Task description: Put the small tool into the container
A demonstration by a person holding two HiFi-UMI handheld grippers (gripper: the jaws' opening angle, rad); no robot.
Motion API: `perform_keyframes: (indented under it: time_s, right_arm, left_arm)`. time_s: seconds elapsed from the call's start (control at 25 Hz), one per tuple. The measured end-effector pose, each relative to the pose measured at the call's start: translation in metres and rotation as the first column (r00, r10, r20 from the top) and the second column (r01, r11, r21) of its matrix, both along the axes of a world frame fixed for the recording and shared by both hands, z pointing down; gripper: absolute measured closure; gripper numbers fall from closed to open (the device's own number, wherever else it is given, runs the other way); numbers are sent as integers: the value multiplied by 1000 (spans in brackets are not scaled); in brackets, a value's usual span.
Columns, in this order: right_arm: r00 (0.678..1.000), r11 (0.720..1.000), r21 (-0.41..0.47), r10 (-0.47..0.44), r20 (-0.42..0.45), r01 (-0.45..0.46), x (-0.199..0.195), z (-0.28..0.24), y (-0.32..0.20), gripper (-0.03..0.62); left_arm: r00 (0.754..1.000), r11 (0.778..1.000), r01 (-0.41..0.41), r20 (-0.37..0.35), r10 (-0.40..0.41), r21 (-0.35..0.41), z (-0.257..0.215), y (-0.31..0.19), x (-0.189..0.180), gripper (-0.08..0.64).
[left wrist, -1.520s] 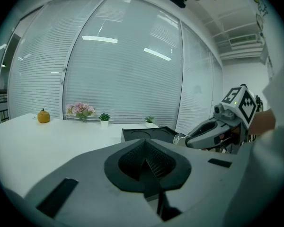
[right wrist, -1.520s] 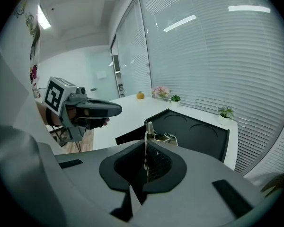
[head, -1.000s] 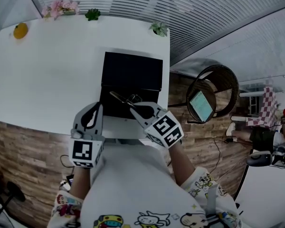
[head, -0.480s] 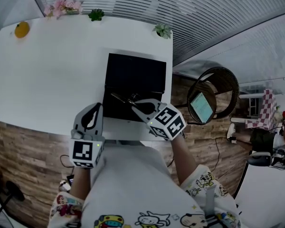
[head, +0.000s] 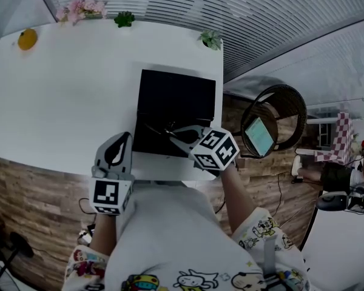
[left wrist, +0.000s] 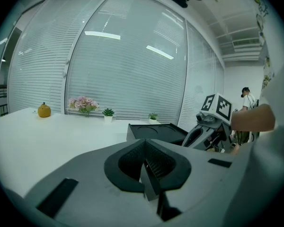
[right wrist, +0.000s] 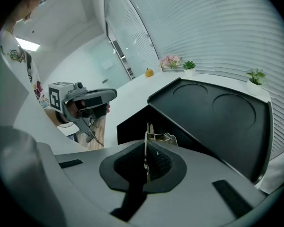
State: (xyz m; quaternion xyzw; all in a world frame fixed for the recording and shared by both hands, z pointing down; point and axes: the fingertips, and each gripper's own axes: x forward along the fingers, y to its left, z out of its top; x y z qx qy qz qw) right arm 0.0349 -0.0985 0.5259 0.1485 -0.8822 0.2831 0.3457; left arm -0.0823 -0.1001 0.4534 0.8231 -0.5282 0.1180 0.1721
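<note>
With small tool [right wrist: 157,137] pinched edge-on in the closed right claw [right wrist: 146,151] over the near end of the container [right wrist: 213,112], left claw [left wrist: 148,174] closed on nothing: likely to clip the wall or land outside on the surface [head: 67,96] if let go too soon.

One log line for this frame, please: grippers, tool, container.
right gripper: shut on small tool | tool: over near part of black container, not released | left gripper: shut, empty, over near table edge
</note>
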Motion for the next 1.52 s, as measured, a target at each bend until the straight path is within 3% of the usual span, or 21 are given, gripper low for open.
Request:
perform_keyframes:
  time_s: [0.36, 0.64, 1.0, 1.52]
  right_arm:
    - [1000, 995, -100, 3, -24, -5, -2, 11, -3, 589]
    - [999, 992, -123, 14, -33, -18, 0, 14, -9, 588]
    - [997, 997, -77, -30, -77, 24, -2, 17, -10, 584]
    - [985, 998, 56, 41, -168, -32, 11, 24, -20, 540]
  left_arm:
    - [1000, 1000, -18, 1, 18, -15, 4, -4, -1, 555]
    - [1000, 1000, -28, 3, 28, -13, 5, -12, -1, 555]
    - [999, 999, -32, 5, 33, -16, 6, -12, -1, 555]
    - [1000, 1000, -27, 0, 27, -15, 4, -6, 4, 555]
